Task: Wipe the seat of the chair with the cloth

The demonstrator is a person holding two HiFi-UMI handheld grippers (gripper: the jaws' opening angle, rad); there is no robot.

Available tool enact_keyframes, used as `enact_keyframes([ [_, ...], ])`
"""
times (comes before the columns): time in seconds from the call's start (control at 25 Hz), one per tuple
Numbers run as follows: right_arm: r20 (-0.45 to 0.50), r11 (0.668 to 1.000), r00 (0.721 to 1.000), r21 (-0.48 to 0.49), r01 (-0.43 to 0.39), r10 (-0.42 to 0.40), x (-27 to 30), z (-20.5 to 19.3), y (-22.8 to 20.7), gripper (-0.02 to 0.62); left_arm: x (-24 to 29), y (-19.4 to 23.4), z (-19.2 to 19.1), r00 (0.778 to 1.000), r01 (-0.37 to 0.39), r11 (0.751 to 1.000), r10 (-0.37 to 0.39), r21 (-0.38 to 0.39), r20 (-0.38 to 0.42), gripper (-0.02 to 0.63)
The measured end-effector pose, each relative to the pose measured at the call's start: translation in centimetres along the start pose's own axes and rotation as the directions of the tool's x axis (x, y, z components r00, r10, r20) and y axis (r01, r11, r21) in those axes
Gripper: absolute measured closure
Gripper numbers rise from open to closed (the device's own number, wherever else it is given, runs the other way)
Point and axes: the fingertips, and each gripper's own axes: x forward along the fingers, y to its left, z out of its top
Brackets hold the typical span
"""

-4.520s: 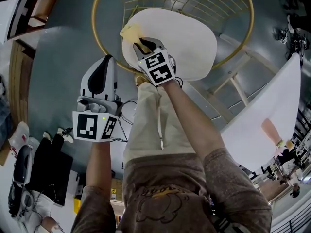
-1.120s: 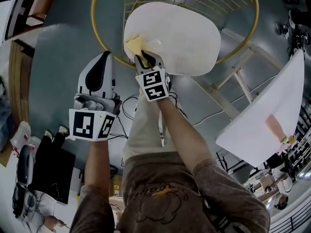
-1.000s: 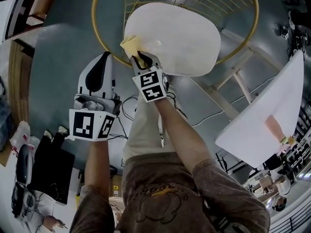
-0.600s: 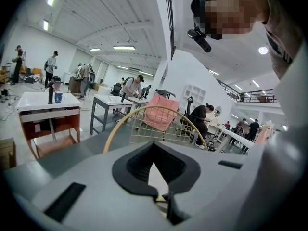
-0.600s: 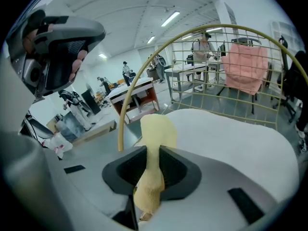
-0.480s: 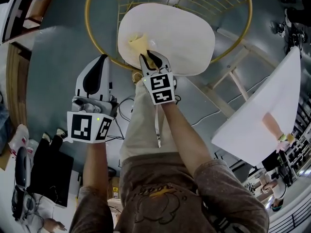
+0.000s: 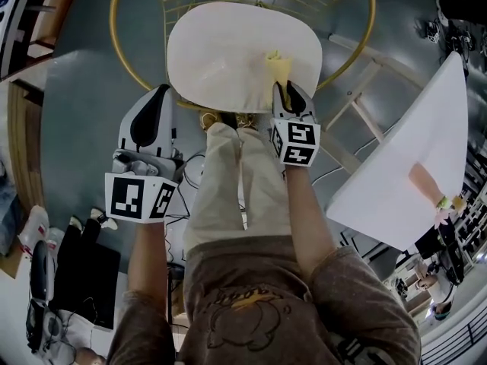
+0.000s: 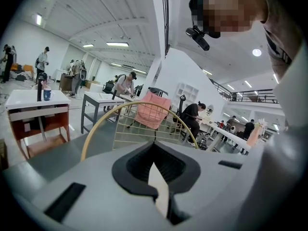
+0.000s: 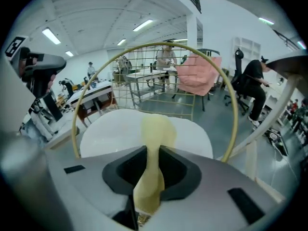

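Head view, from the left: white-and-black left gripper (image 7: pixel 162 90) held low beside the chair, tips near the front-left edge of the seat, apart from it. In the left gripper view, jaws drawn together on nothing, with only a thin pale sliver showing in the slit between them.

Next along, the cream oval seat cushion (image 7: pixel 221 52), set inside the round gold wire-frame chair (image 9: pixel 163 45), with beige trousers (image 7: pixel 228 188) directly below its front edge.

On the right part of that cushion, near the front-right edge, the small pale-yellow cloth (image 7: pixel 275 63), its free end spread on the cushion surface.

Just behind it, the right gripper (image 7: pixel 285 88), tips at the cushion's edge. In the right gripper view, jaws clamped tight on the bunched tail of the cloth, the rest fanned forward onto the seat.

Farther right, pale wooden legs (image 7: pixel 358 120), then a flat white board (image 7: pixel 411 173) standing well apart from the chair.
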Motion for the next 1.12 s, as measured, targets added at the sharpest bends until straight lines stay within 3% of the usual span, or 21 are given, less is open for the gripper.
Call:
enact_keyframes([
  [0.16, 0.011, 0.996, 0.996, 0.036, 0.084, -0.084, -2.2, -0.8, -3.4, 0.502, 0.3, -0.8, 0.0, 1.0, 0.016, 1.0, -0.016, 0.011, -0.009, 0.598],
  [0.4, -0.001, 0.985, 0.985, -0.003, 0.171, -0.171, -4.0, -2.3, -6.5, 0.502, 0.6, -1.7, 0.0, 0.999, 0.036, 0.999, -0.035, 0.035, -0.012, 0.598],
  [0.68, 0.017, 0.975, 0.975, 0.014, 0.222, -0.222, -5.0, -2.7, -8.9, 0.502, 0.0, -1.9, -0.4, 1.0, 0.024, 0.999, -0.024, 0.027, -0.009, 0.598],
  [1.12, -0.041, 0.987, 0.986, 0.011, 0.161, -0.161, -3.2, -5.3, -6.9, 0.502, -0.5, -1.8, -0.5, 1.0, 0.012, 1.0, -0.012, 0.014, -0.008, 0.598],
])
